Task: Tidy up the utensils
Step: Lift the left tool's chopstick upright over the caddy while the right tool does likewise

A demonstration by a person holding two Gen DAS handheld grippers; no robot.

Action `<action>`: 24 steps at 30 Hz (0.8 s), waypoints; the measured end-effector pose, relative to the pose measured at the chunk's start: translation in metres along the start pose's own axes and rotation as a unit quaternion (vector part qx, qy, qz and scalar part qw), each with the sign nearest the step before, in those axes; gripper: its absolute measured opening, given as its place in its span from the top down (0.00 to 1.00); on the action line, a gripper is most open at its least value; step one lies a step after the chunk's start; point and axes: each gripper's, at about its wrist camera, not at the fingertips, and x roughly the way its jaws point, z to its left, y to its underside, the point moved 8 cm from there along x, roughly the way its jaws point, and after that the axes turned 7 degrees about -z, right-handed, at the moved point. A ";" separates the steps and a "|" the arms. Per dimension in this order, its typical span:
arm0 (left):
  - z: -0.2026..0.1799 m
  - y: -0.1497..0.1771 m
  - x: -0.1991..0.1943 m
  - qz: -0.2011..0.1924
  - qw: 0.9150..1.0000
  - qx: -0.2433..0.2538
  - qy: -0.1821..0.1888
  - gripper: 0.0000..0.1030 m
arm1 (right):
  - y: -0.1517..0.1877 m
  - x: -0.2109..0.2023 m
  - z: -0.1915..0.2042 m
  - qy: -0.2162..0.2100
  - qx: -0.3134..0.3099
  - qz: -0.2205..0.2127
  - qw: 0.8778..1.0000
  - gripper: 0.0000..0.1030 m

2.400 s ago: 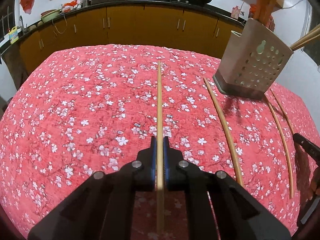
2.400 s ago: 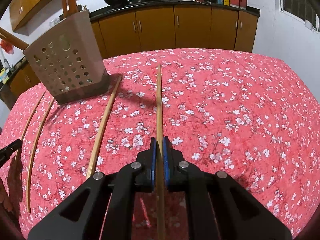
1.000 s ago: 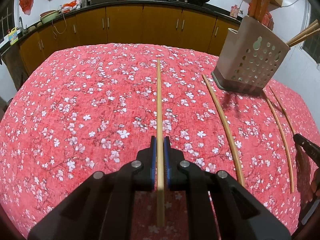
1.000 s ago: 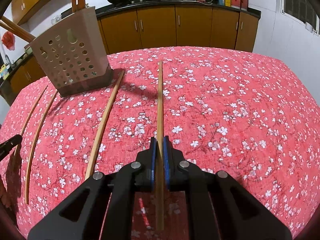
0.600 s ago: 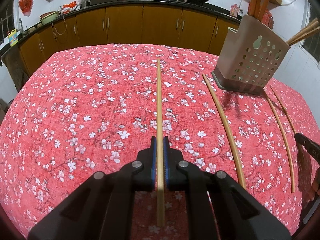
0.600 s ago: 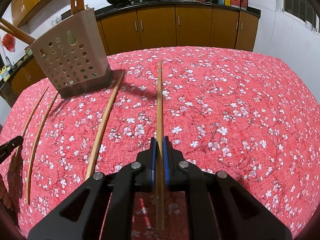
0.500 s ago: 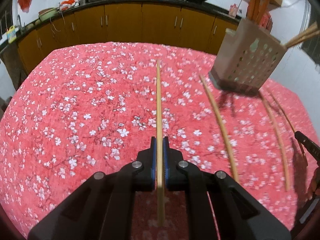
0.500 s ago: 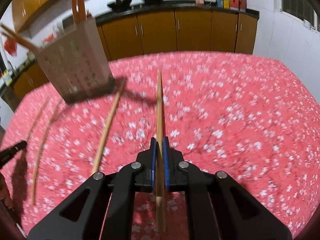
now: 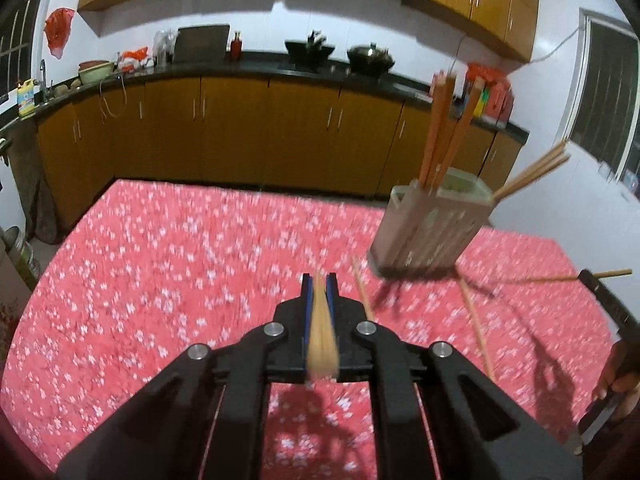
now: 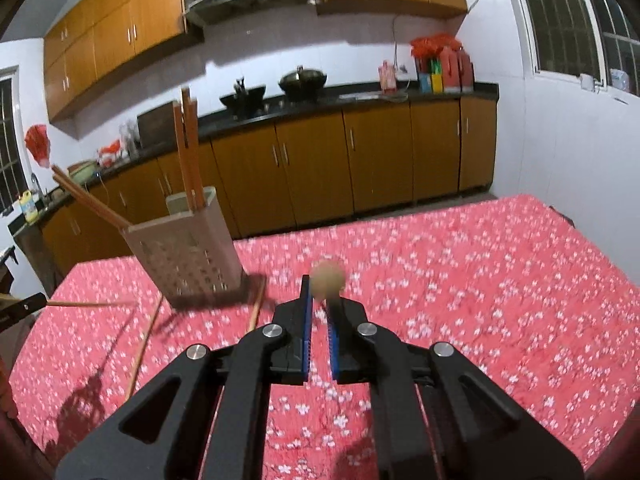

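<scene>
Above two loose chopsticks (image 9: 476,320) — two claws (image 9: 319,280), one chopstick (image 9: 320,332) each

Nothing here can be read. The yellow jug (image 9: 26,98) by the sink carries a pale label, but its print is too small and blurred to make out. The red and coloured packages (image 10: 440,66) at the far end of the tabletop show patches of colour only, no letters. The holder (image 10: 188,246) bears only round holes, and the cloth (image 10: 480,280) shows flowers, no writing.
</scene>
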 end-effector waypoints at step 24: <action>-0.084 -0.110 -0.070 -0.112 0.985 0.034 0.126 0.93 | -0.123 -0.065 0.090 -0.151 -0.012 -0.123 0.981 0.93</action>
